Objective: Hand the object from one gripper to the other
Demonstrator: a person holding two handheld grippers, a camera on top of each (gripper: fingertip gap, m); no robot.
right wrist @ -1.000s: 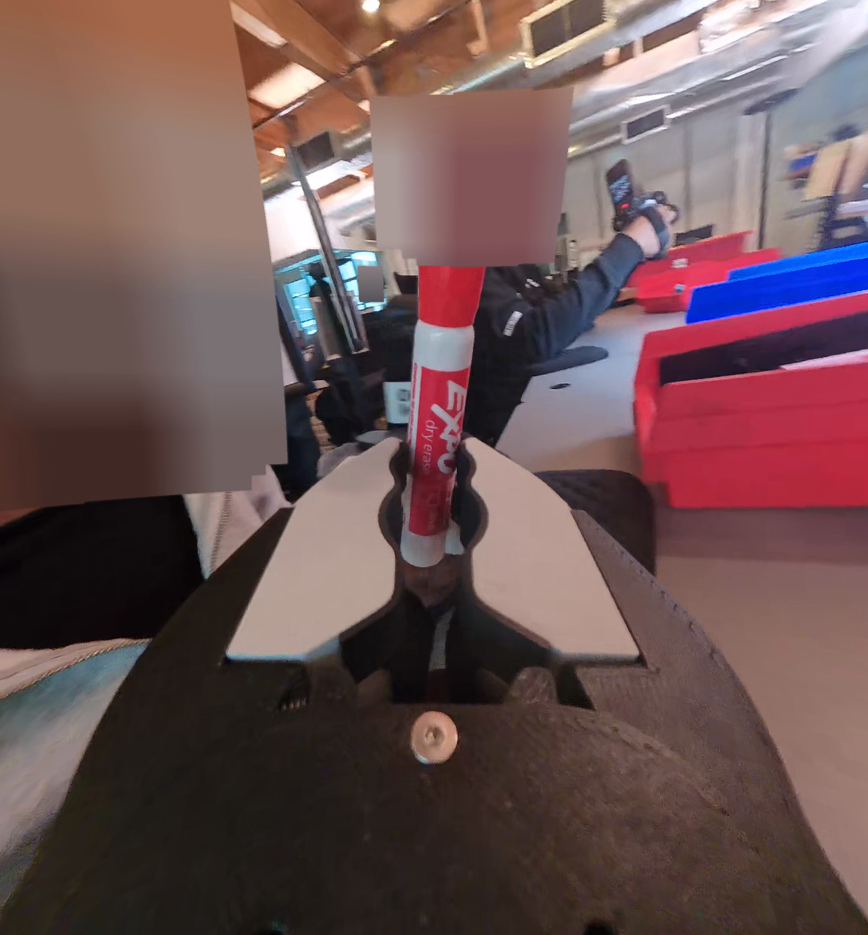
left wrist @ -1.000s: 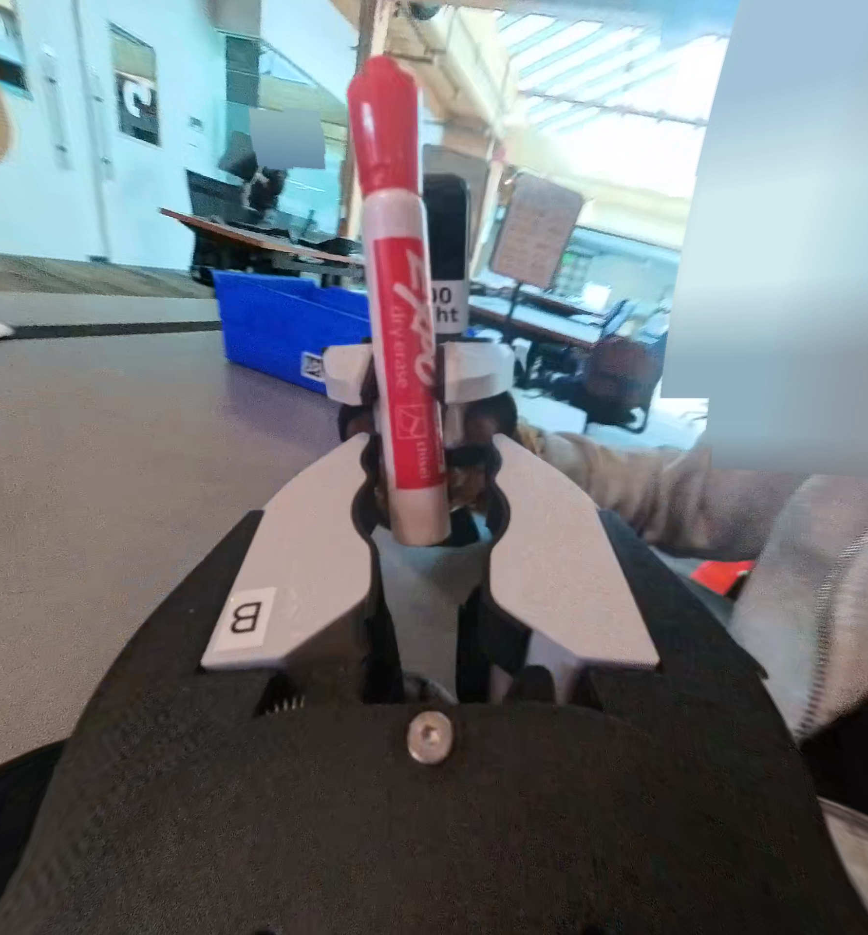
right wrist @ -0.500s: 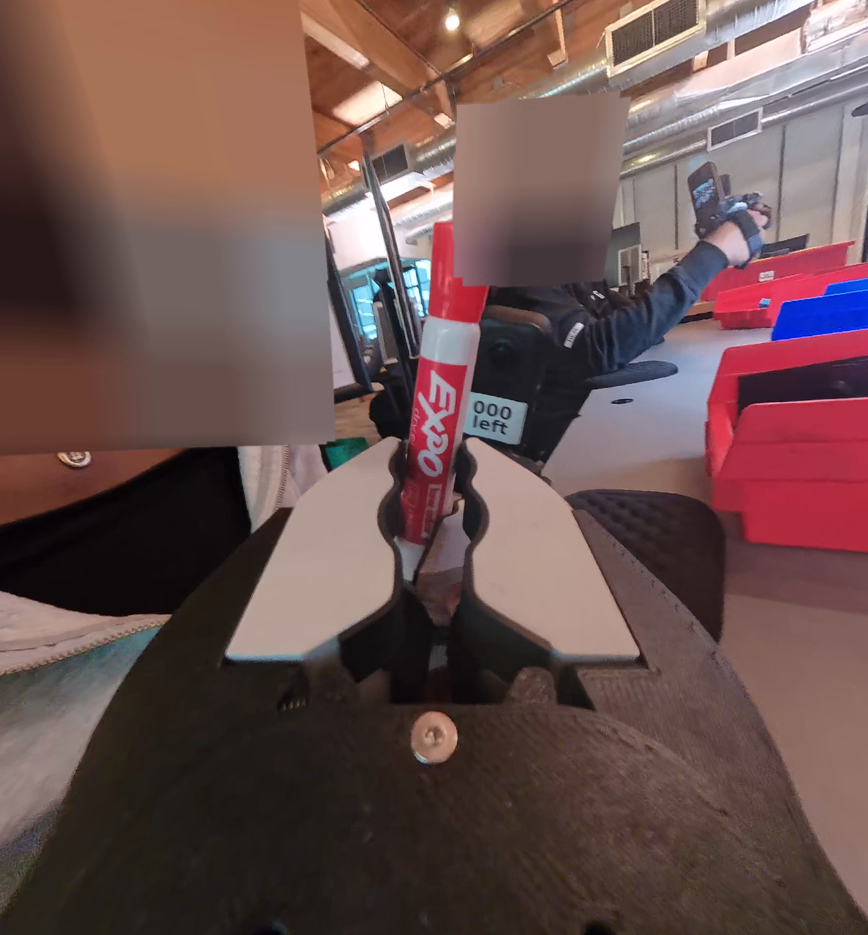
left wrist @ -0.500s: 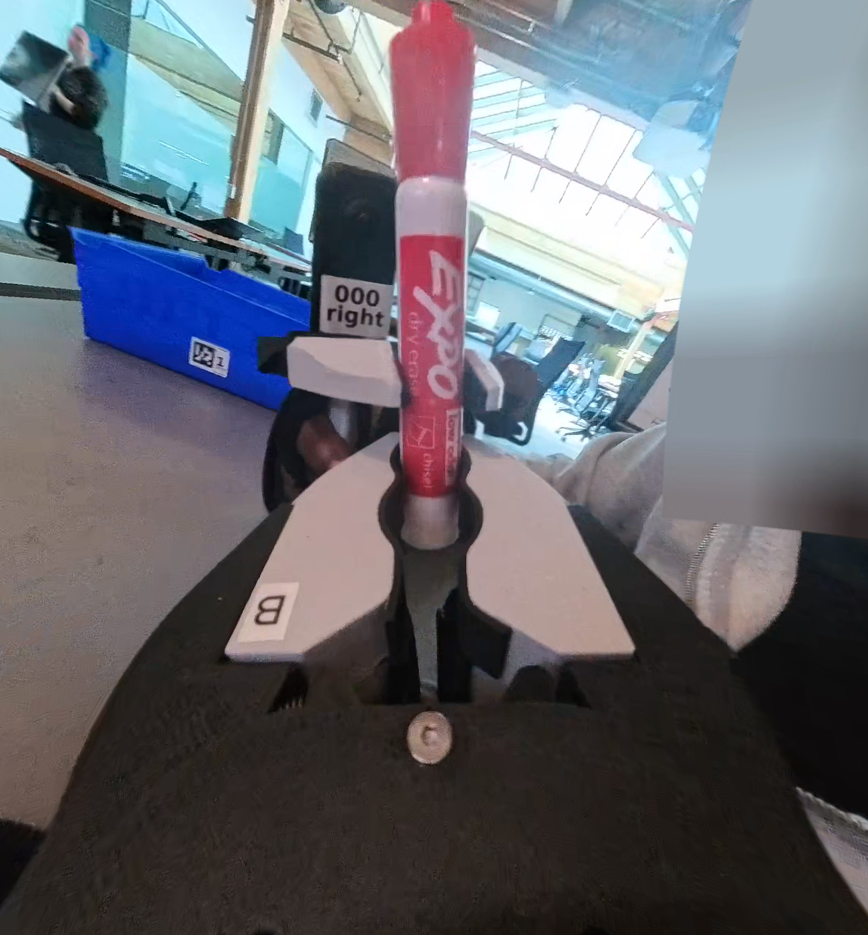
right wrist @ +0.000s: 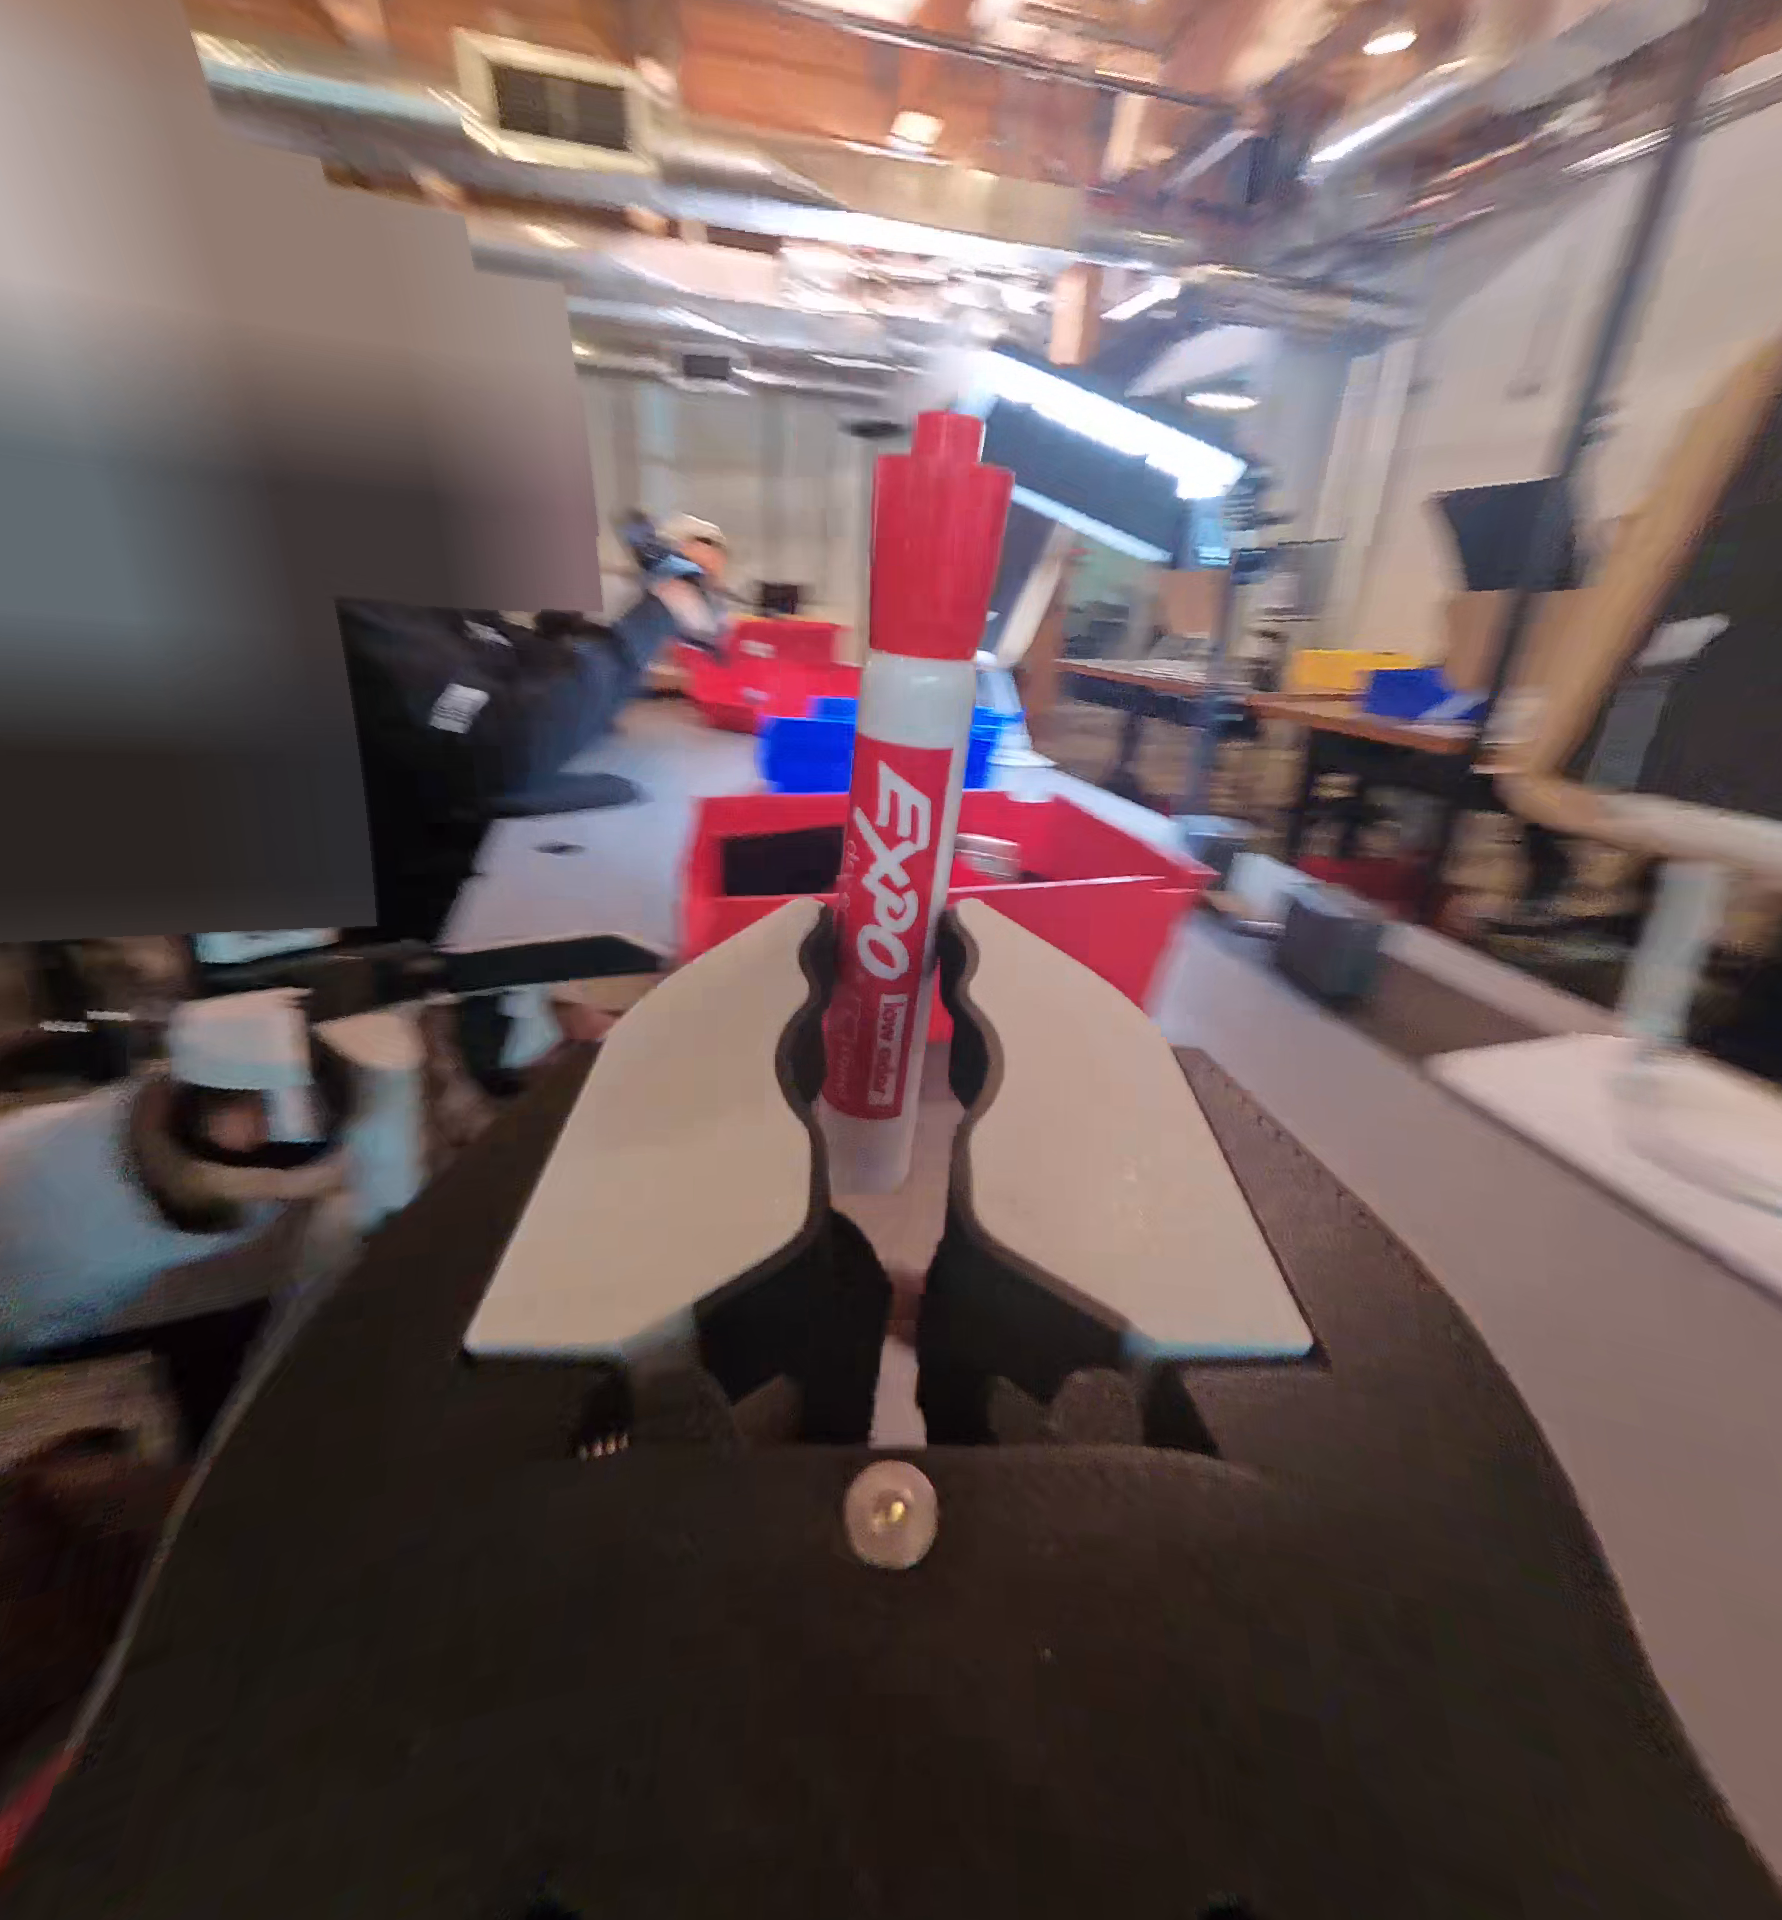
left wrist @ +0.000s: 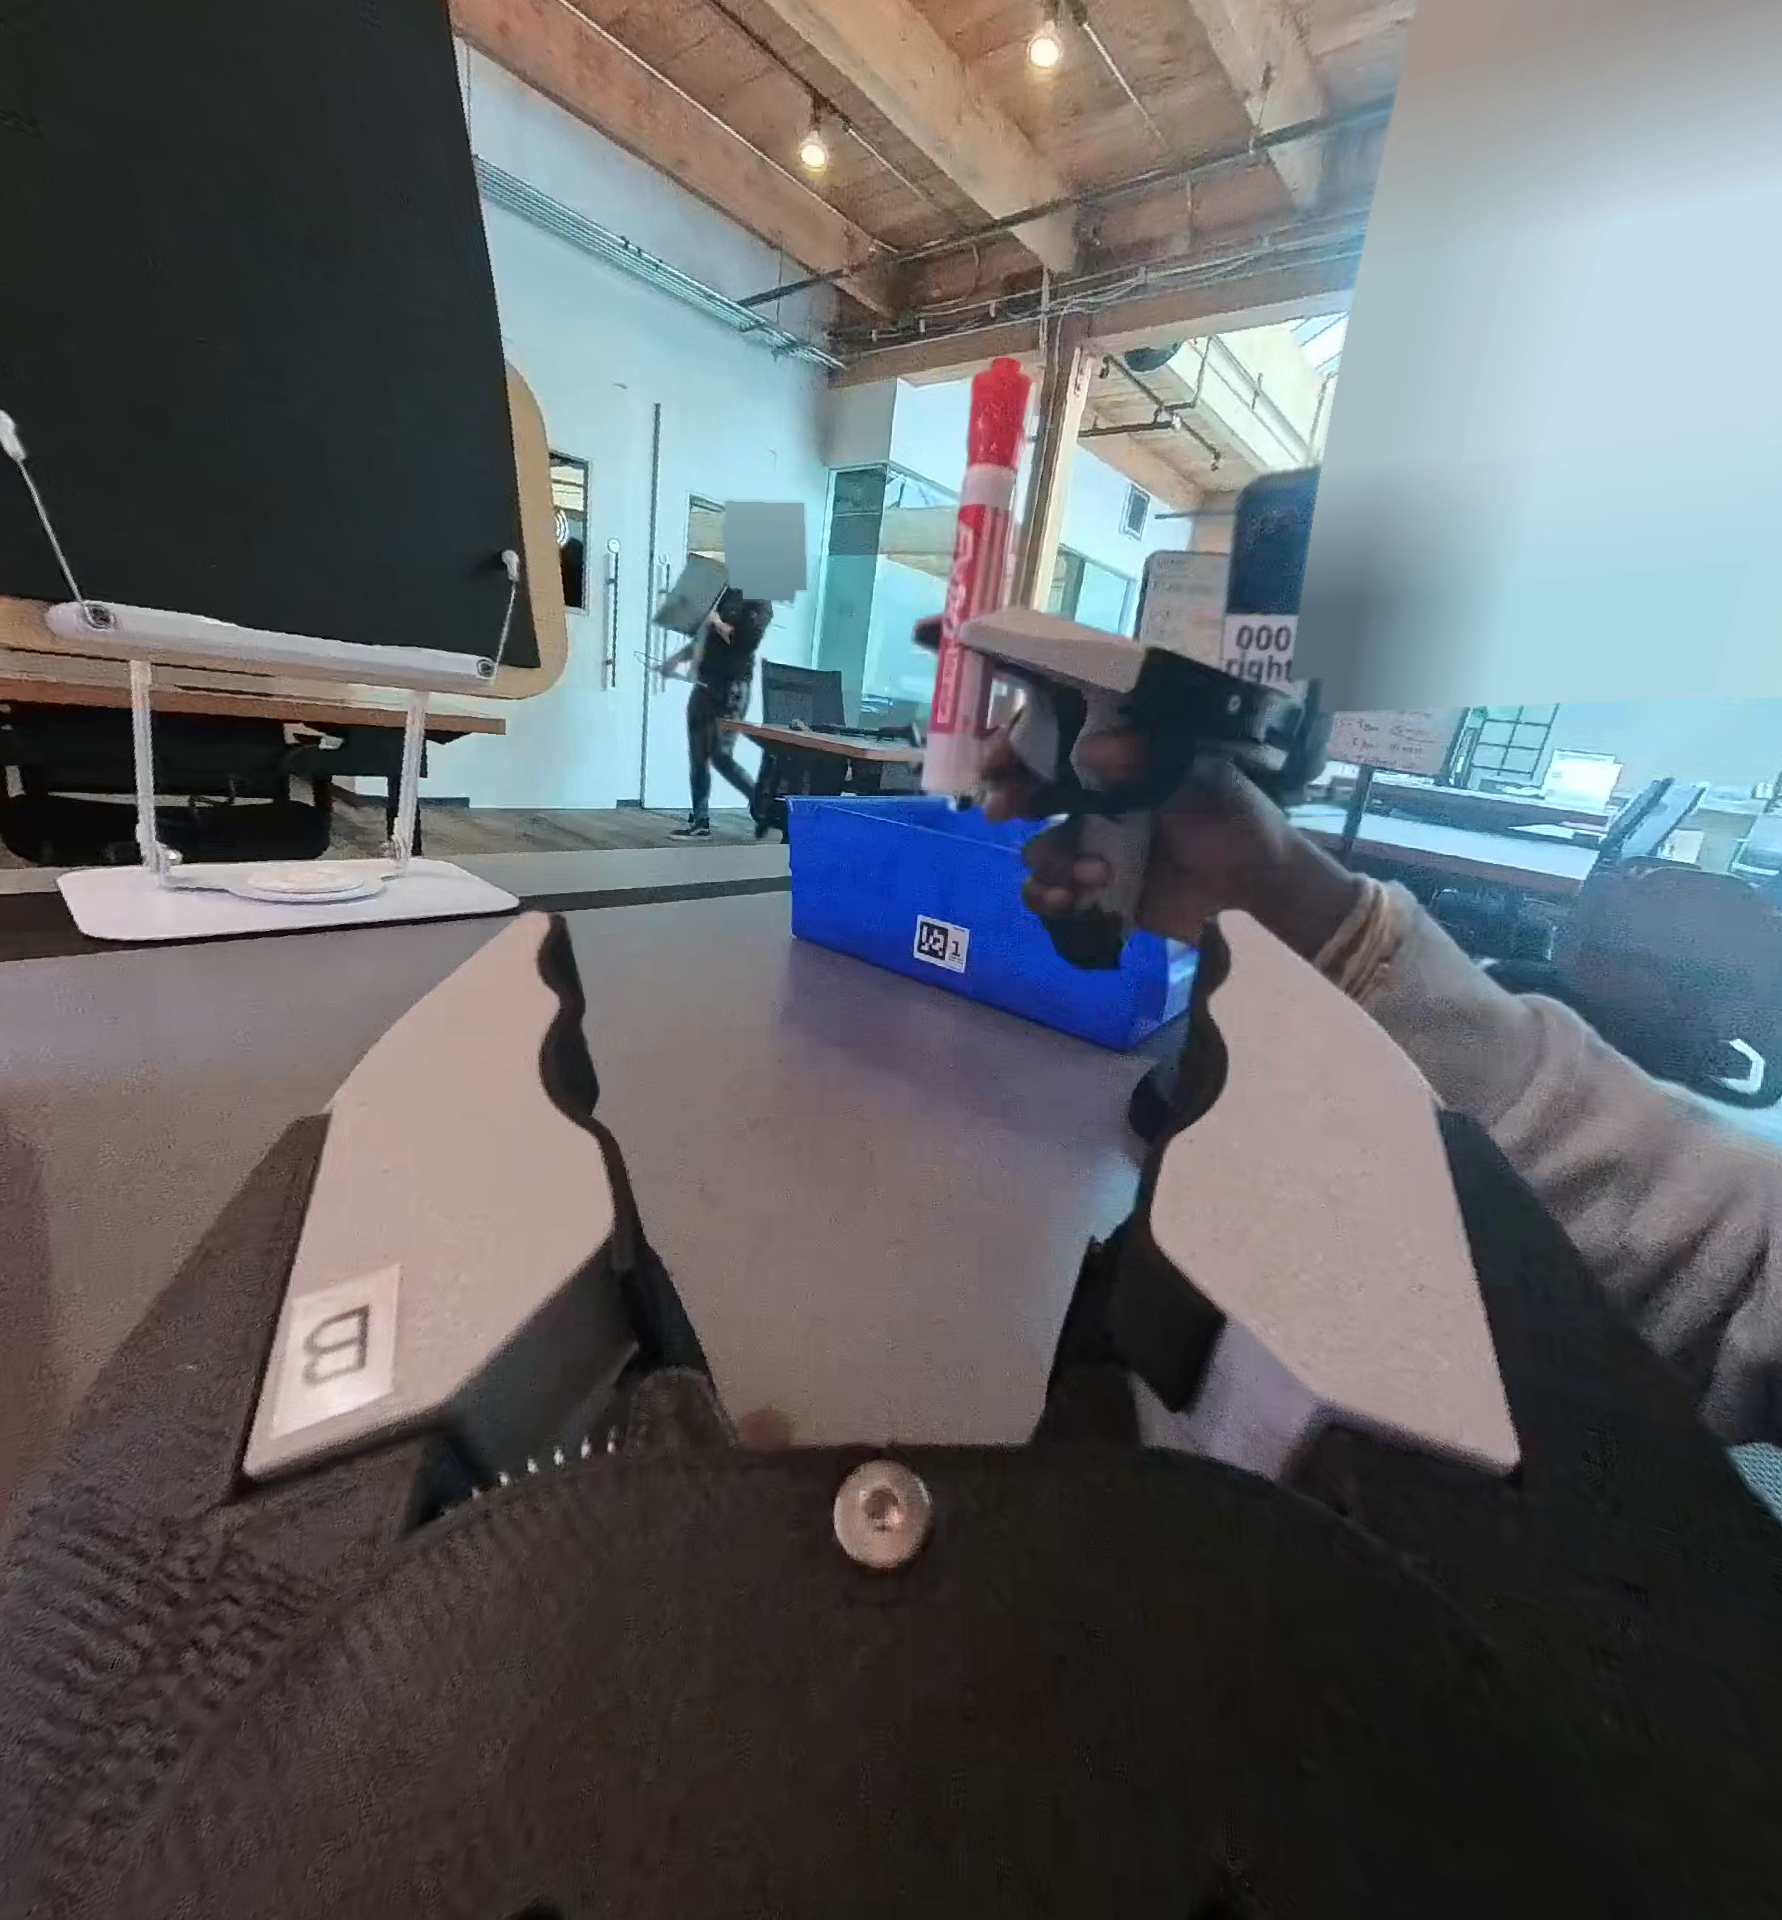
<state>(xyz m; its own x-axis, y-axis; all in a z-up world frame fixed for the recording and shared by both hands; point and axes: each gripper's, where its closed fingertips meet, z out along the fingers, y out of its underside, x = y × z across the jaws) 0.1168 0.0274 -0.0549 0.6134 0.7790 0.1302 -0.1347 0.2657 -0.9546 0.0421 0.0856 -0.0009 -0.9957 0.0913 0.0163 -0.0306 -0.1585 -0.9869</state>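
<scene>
A red dry-erase marker (right wrist: 908, 727) with a white barrel stands upright, cap up, clamped between the grey fingers of my right gripper (right wrist: 892, 920). In the left wrist view the same marker (left wrist: 982, 520) shows farther off, held by the right gripper (left wrist: 960, 639) above the blue bin. A hand holds that gripper. My left gripper (left wrist: 882, 940) is open wide and empty, with its jaws far apart over the dark table (left wrist: 191, 1060). It stands well short of the marker.
A blue bin (left wrist: 970, 935) sits on the table ahead of the left gripper. A white stand with a black panel (left wrist: 274, 894) is at the left. A grey sleeve (left wrist: 1552, 1122) crosses the right side. Red bins (right wrist: 1074, 873) lie beyond the right gripper. The grippers' ends are close to 12 cm from one another.
Both grippers held the marker before. My left gripper has let go, opened wide and drawn back. The right gripper has carried the marker away and turned to the right.
</scene>
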